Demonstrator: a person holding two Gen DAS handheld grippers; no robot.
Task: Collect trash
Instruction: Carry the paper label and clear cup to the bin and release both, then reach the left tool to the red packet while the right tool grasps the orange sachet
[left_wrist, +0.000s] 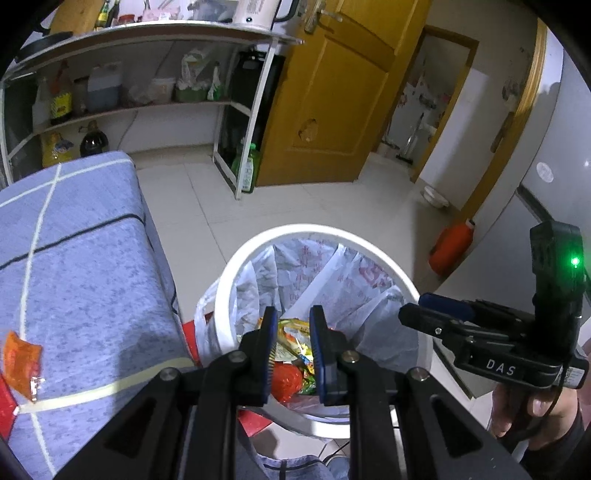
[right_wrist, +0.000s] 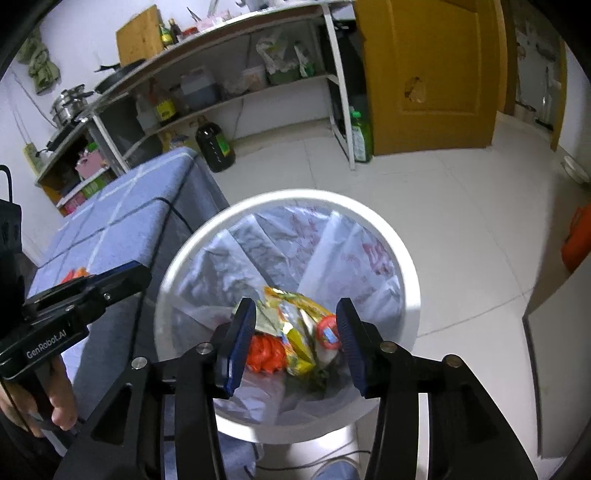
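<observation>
Over the white bin (right_wrist: 288, 195): right gripper (right_wrist: 293, 343) spread, empty, wrappers (right_wrist: 295, 332) lie below; left gripper (left_wrist: 293, 354) narrow, nothing pinched; orange wrapper (left_wrist: 20, 363) waits on bedspread (left_wrist: 81, 258)

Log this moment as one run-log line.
stage: dropping trash | left gripper: jaws narrow, empty, over bin | right gripper: jaws open, empty, over bin | wrappers: in bin | orange wrapper: on table

Left tool (left_wrist: 291, 347) above lined white bin (left_wrist: 388, 266).
</observation>
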